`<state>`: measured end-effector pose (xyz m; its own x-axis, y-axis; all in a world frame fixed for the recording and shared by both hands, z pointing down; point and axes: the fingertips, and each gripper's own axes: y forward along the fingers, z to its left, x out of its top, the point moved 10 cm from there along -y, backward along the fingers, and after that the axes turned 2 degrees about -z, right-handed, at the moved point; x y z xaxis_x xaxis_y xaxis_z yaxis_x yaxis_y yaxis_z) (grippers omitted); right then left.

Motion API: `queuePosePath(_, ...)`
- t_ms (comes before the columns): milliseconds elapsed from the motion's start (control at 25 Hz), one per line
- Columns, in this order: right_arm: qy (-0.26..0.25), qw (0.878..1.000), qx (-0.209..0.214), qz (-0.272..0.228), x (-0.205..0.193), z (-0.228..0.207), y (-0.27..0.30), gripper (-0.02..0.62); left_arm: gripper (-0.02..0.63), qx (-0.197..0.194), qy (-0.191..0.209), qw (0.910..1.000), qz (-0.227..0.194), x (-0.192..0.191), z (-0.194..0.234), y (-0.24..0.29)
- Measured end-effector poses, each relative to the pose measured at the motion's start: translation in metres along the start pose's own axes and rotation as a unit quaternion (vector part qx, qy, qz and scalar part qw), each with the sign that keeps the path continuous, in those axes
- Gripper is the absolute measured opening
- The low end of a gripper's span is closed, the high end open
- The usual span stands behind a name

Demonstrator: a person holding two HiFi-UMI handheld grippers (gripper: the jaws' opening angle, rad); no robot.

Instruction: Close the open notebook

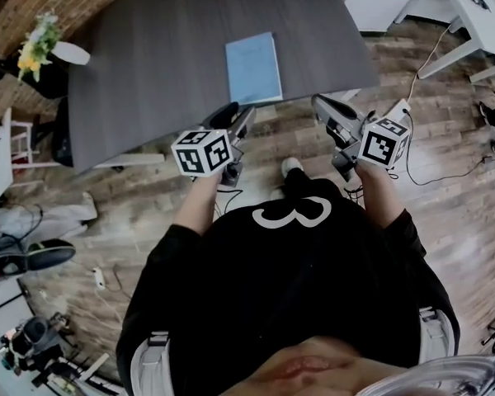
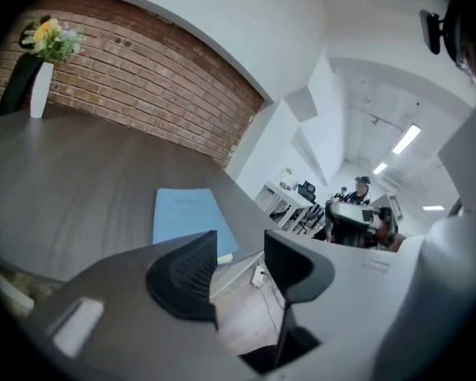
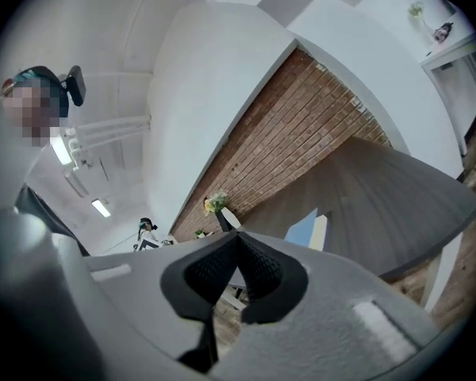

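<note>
A light blue notebook (image 1: 252, 67) lies shut and flat on the dark grey table (image 1: 148, 73), close to its near edge. Both grippers hang in front of that edge, off the table and not touching the notebook. My left gripper (image 1: 235, 119) is open with nothing between its pads; in the left gripper view the notebook (image 2: 186, 213) shows just beyond the left gripper (image 2: 239, 260). My right gripper (image 1: 322, 106) sits to the notebook's right. In the right gripper view the right gripper (image 3: 238, 248) has its pads meeting, empty, with the notebook (image 3: 311, 230) edge-on behind.
A white vase of flowers (image 1: 64, 53) stands at the table's far left by the brick wall (image 2: 143, 78). White tables (image 1: 470, 15) are at the right, and cables (image 1: 429, 176) trail over the wooden floor. A chair base (image 1: 33, 254) and gear lie at the left.
</note>
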<state>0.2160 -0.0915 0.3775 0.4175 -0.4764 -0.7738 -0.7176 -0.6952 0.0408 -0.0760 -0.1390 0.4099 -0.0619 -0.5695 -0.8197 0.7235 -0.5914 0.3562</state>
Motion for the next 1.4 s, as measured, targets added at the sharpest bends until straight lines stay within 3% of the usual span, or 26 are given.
queuePosePath(240,-0.063,0.997,0.039,0.03,0.013,0.038,0.018,0.002,0.087,-0.074,-0.023,0.9953,-0.058,0.027,-0.036,-0.033)
queuePosePath(320,-0.076,0.995,0.049,0.038,0.014,0.047,0.022,0.002,0.008,-0.089,-0.014,0.9931,-0.074,0.037,-0.046,-0.043)
queuePosePath(560,-0.126,0.989,0.059,0.05,0.014,0.072,0.031,0.002,0.011,-0.088,0.056,0.9896,-0.099,0.054,-0.062,-0.068)
queuePosePath(840,-0.126,0.987,0.076,0.061,0.004,0.083,0.033,0.002,0.012,-0.078,0.092,0.9877,-0.099,0.054,-0.072,-0.077)
queuePosePath(1400,-0.134,0.985,0.08,0.074,-0.003,0.091,0.039,0.002,0.014,-0.076,0.093,0.9886,-0.09,0.043,-0.069,-0.084)
